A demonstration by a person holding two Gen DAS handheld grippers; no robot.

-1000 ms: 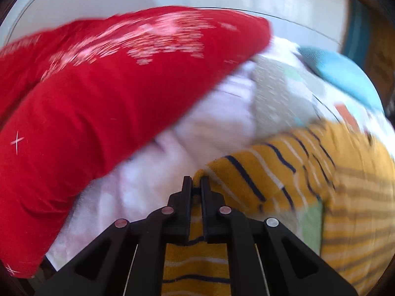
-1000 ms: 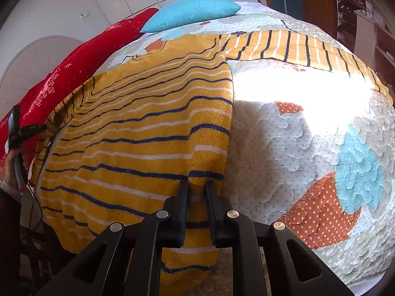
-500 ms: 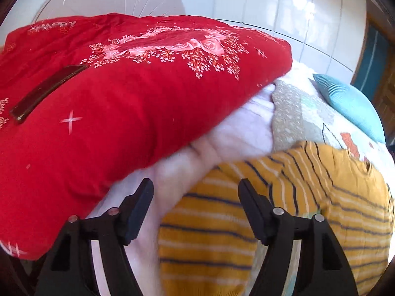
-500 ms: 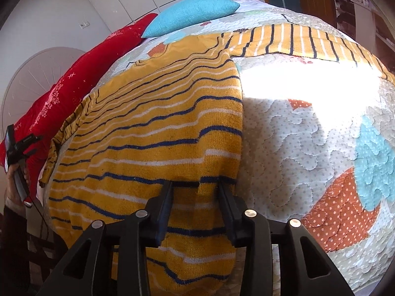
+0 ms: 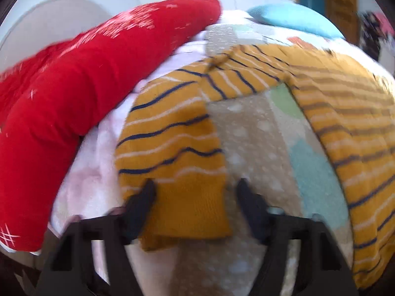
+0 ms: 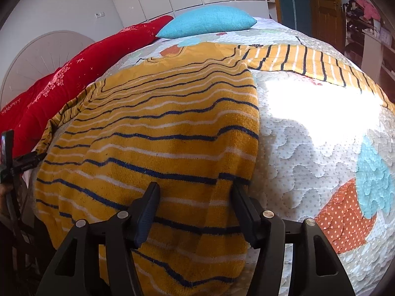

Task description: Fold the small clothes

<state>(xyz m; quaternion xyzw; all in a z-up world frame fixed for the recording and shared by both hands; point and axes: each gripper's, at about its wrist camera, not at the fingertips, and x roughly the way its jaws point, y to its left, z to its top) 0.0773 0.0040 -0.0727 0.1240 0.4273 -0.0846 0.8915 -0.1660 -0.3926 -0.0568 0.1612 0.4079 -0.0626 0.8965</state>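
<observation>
Since a second ago we have let go of the mustard-yellow striped knit jumper [image 6: 158, 128]: our right gripper [image 6: 195, 207] is spreading over its hem, our left gripper [image 5: 195, 197] narrowing around a loose sleeve cuff, neither pinching. The jumper lies flat on the patchwork quilted bedspread [image 6: 308, 153]. Beyond it sit one long red cushion [image 5: 81, 79] and one turquoise pillow [image 6: 207, 22]. The left view is blurred.

Fuzzy knit sweater [image 6: 158, 128] on matt quilted bedspread [image 6: 308, 153]

On the red cushion [image 6: 49, 93], pale lettering, seemingly "HAPPY", at its left end.
</observation>
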